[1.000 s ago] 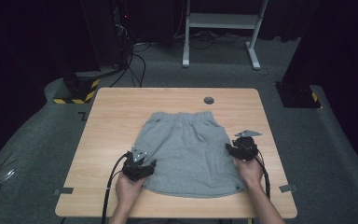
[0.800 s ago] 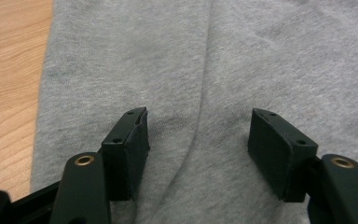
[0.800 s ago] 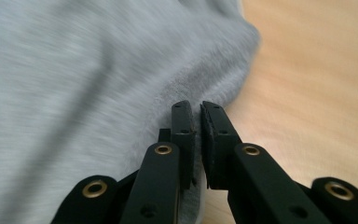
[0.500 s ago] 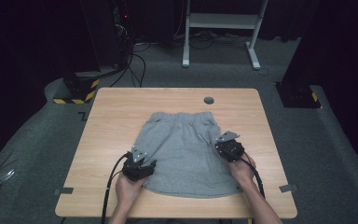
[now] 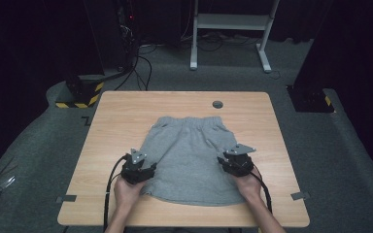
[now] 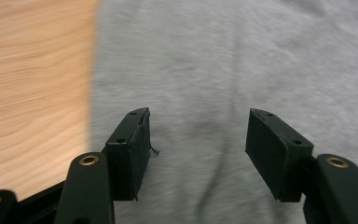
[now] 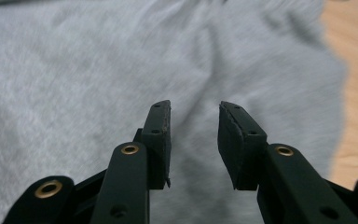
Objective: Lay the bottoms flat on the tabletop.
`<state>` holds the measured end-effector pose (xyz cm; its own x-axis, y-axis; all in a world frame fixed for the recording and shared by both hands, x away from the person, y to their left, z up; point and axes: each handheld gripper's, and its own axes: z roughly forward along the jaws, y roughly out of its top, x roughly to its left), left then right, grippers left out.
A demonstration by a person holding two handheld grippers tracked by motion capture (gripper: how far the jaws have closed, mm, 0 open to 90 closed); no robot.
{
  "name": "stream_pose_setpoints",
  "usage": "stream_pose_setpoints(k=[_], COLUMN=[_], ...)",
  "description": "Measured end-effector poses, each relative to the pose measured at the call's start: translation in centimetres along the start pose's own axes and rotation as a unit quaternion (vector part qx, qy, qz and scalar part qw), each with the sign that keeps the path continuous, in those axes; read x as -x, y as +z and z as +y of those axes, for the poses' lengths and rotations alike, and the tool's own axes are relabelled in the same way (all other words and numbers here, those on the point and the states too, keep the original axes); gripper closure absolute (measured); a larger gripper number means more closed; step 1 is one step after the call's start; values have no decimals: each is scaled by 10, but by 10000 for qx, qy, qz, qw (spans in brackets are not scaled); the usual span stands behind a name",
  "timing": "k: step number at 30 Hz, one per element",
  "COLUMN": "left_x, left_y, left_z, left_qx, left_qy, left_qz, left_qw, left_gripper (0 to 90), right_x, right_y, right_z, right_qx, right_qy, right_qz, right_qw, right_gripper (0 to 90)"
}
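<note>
— Dark floor and cabling ring a wooden tabletop (image 5: 126, 116); what lies on it?

— Grey shorts (image 5: 189, 155), spread flat near the person's edge, waistband at the far side, hem nearest the hands.

— And the tools?

— The left tool (image 5: 143, 171) rests over the shorts' left edge, its jaws standing wide apart above bare fabric, gripping nothing. The right tool (image 5: 229, 162) sits over the right edge; its jaws have just been opening and stand partly apart, with cloth beneath them but nothing pinched.

— So which step is this?

— Probably smoothing or setting up a fold. Next, each tool likely needs to settle on a side edge and close on the fabric.
</note>
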<state>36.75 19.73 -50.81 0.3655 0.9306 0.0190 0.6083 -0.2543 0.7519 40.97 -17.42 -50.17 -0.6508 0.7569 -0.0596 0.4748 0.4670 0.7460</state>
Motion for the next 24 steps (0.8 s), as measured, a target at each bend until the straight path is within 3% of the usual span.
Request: stream_pose_setpoints(k=[1,3,8,11,13,15,17,20,23,24], left_x=[-10,-15,-31,-40,-41,-39,-33,-11,19,33], left_y=[-3,-4,2,6,5,0,-9,-18,-15,-10], left_z=[-1,-2,-5,-4,-1,2,4,14,24,26], left_qx=[-62,-108,-435,-489,-566,-388,-90,183,116,-8], left_qy=[-164,-261,-360,-386,-226,-237,-179,191,667,879], left_qz=[125,158,302,141,184,115,-74,-479,-862,-1014], left_qw=[9998,9995,9979,9980,9980,9989,9998,9985,9940,9909], left_gripper=[412,423,498,646,781,849,855,857,857,857], right_x=[1,2,5,6,6,6,6,5,5,5], right_y=[6,8,9,9,9,9,9,9,9,9], right_z=[-6,-8,-17,-18,-18,-19,-19,-19,-19,-19], right_qx=[-101,-154,-168,-142,-106,-97,-89,-76,-77,-87], right_qy=[35,90,150,132,107,144,138,112,116,118], right_qz=[63,84,107,124,128,138,124,109,102,94], right_qw=[9999,9998,9997,9997,9998,9998,9998,9998,9999,9998], right_gripper=[641,640,635,634,634,634,634,634,633,633])
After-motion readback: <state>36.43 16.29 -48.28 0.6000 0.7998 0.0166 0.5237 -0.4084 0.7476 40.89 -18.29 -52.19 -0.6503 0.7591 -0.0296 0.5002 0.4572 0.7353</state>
